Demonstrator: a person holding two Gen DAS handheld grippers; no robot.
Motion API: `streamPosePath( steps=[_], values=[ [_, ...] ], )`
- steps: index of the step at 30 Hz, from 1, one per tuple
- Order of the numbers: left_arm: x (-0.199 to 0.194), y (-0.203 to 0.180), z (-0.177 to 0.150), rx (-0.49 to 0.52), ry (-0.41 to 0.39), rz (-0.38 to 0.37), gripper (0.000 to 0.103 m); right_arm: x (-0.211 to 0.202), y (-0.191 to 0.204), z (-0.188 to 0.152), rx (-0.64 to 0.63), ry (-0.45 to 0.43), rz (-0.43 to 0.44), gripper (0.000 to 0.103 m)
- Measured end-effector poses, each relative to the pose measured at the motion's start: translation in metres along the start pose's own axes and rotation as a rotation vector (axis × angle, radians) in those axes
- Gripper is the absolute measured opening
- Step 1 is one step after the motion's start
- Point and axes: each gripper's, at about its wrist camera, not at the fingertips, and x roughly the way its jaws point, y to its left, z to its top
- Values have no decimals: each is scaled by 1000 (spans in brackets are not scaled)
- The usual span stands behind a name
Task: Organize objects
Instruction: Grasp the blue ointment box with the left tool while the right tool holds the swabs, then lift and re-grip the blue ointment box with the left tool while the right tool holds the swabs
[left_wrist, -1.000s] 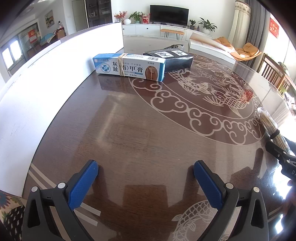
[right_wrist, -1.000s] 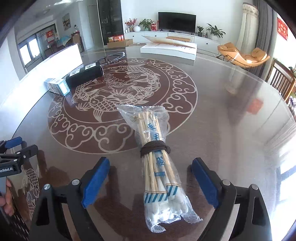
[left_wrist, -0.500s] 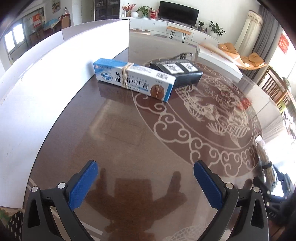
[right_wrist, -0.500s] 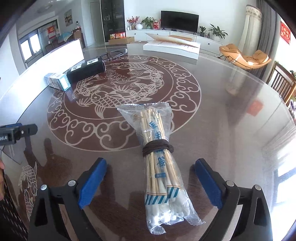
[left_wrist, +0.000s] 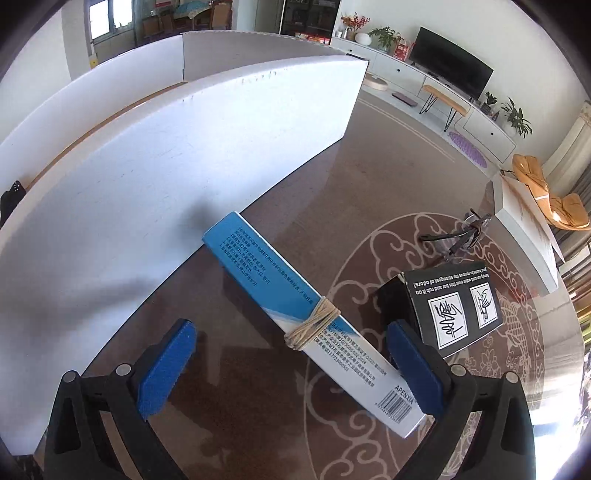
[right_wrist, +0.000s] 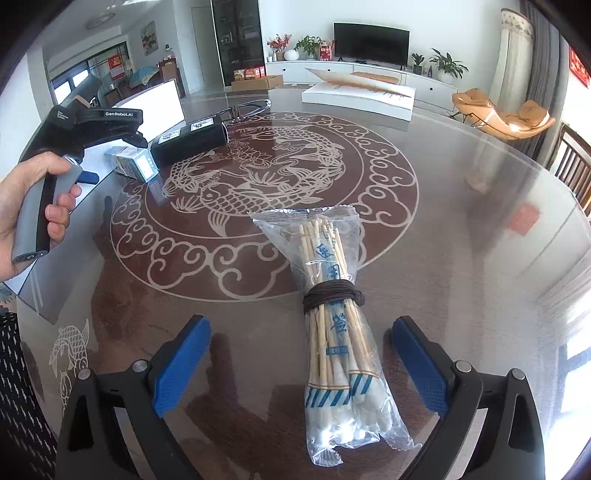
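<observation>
**Left gripper over the blue box, right gripper spread around the swabs**

On the left, a white board (left_wrist: 177, 155) stands along the desk (left_wrist: 258, 387) edge. The left gripper (left_wrist: 291, 373), marked "GenRobot.AI" on its body, has travelled from bare desk to the blue and white box (left_wrist: 317, 328), which reads "APENXIA" near its barcode and is tied with pale string (left_wrist: 314, 323). Its jaws stand wide, the box lying slantwise between them, not pinched. Just right of it sits a black box (left_wrist: 454, 306) printed "strongest of odors!". Further right, the right gripper (right_wrist: 301, 365) has just been opening; a bag of cotton swabs (right_wrist: 332, 306), bound with a dark band (right_wrist: 332, 291), lies between its jaws, unheld.
</observation>
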Motion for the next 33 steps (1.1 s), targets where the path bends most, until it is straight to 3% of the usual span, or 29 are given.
streamPosePath(
  steps=[3, 6, 8, 9, 11, 17, 22, 24, 26, 30, 33],
  values=[
    [2, 7, -8, 16, -22, 18, 103, 0, 0, 0, 0, 0, 0, 99],
    [-1, 11, -14, 52, -61, -30, 102, 0, 1, 0, -3, 1, -3, 99],
    [-6, 15, -17, 80, -114, -42, 69, 0, 1, 0, -4, 2, -5, 99],
    [-7, 18, -18, 98, -131, -47, 62, 0, 1, 0, -5, 2, -5, 99],
    [-9, 25, -21, 132, -145, -50, 22, 0, 1, 0, -6, 3, -6, 99],
    [-34, 50, -62, 165, -102, -148, 22, 2, 2, 0, -15, 9, -26, 99],
    [-55, 42, -116, 221, 45, -485, 22, 2, 2, 0, -11, 12, -43, 99],
    [-59, 32, -130, 282, 78, -555, 22, 3, 2, 0, -11, 14, -50, 99],
    [-59, 26, -132, 303, 95, -585, 23, 3, 2, 0, -13, 15, -54, 99],
    [-53, 40, -126, 208, 114, -642, 23, 3, 1, 0, -5, 16, -62, 99],
    [-59, 52, -126, 177, 79, -588, 24, 3, 1, 0, -4, 16, -62, 100]
  ],
)
